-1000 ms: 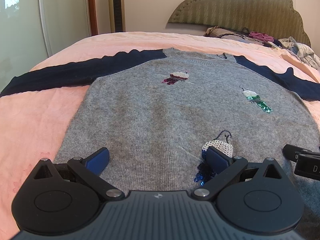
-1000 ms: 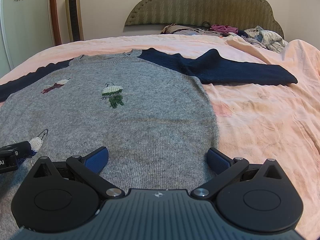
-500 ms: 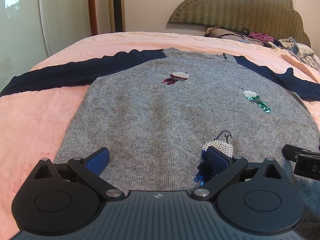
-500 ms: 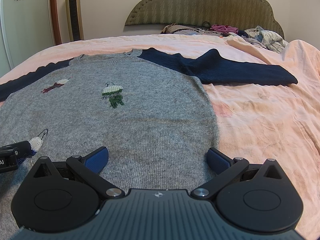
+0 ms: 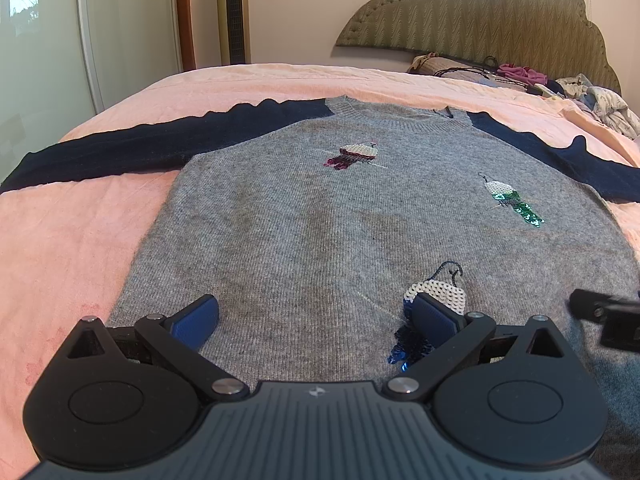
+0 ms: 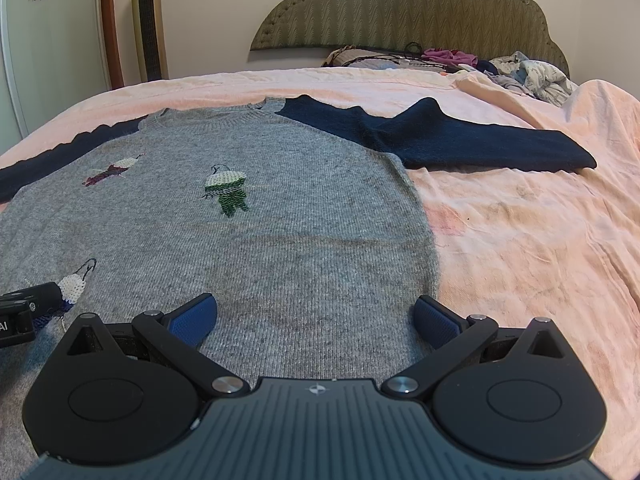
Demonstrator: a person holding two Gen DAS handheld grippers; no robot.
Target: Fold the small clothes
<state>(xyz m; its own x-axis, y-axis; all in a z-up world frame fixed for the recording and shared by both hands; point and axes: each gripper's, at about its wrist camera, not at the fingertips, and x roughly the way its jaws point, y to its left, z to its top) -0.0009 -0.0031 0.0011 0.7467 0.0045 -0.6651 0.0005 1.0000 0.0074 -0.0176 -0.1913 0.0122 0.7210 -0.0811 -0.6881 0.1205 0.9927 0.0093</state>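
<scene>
Nothing has moved: left gripper (image 5: 314, 316) and right gripper (image 6: 314, 316) hover, fingers spread wide, over the grey sweater (image 5: 340, 220) lying flat on the bed (image 6: 520, 220).

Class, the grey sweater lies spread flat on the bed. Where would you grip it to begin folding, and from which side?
Grip the sweater by its hem, from the near side. The hem lies flat by both open grippers, left and right, with the navy sleeves spread far away.

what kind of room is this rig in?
Most likely a home bedroom: a bed with a pink sheet and padded headboard, a tower fan by the wall, and a sweater laid flat for folding.
</scene>
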